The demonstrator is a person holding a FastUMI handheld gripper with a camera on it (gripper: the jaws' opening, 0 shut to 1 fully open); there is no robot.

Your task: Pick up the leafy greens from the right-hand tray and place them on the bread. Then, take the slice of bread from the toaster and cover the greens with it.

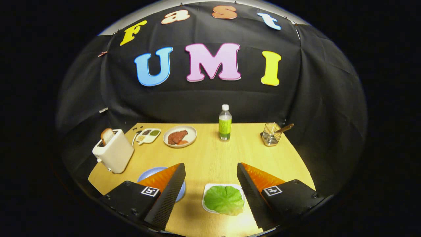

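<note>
Between the wide-spread fingers of the gripper [210, 191], which held nothing, the greens [224, 199] lay untouched on their white tray [207, 191]. Behind the left finger sat a blue plate [149, 172]; any bread on it was hidden. A bread slice [107, 136] stood in the toaster [114, 152], well apart. By my judgement, neither step had begun.

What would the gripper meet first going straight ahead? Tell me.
Probably the lettuce leaf on its white tray, lying between the open gripper fingers; depth is unclear. Beyond it, bare table, then the bottle.
</note>
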